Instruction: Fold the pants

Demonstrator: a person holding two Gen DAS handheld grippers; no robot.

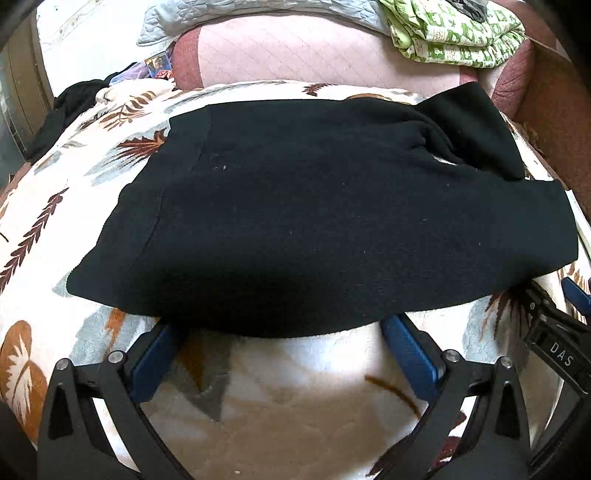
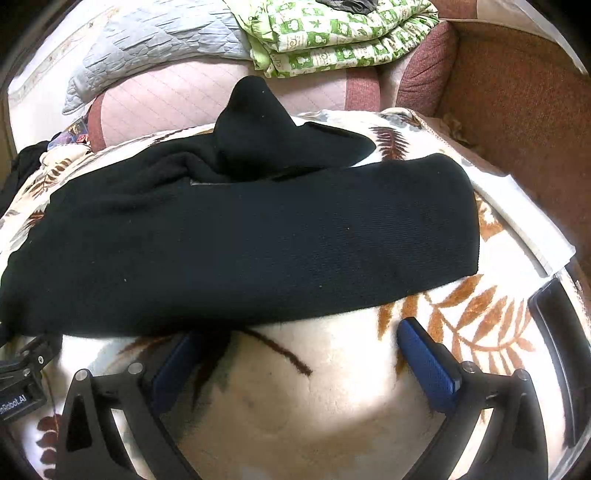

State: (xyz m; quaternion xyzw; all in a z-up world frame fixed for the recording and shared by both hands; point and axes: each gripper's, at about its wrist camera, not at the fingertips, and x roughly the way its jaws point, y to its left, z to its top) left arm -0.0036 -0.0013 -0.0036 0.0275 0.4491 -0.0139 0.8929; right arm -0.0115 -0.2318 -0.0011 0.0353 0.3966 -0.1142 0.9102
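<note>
The black pants (image 1: 314, 221) lie folded lengthwise across a white blanket with a brown leaf print (image 1: 48, 206), with a bunched flap at their far right. My left gripper (image 1: 280, 332) stands open just at the pants' near edge, its blue pads (image 1: 406, 350) apart over bare blanket. In the right wrist view the pants (image 2: 258, 240) stretch across the middle, with a peaked lump of cloth at the back. My right gripper (image 2: 299, 332) is open too, near the hem's front edge, nothing between its pads (image 2: 428, 362). The right gripper (image 1: 561, 332) shows at the left view's right edge.
A pink quilted mattress (image 1: 295, 51) lies behind the blanket. On it are a folded green-and-white cover (image 1: 454, 33) and a grey quilted pillow (image 2: 147, 48). A brown upholstered wall (image 2: 517, 110) runs along the right. Dark clothes (image 1: 70, 107) are heaped at the far left.
</note>
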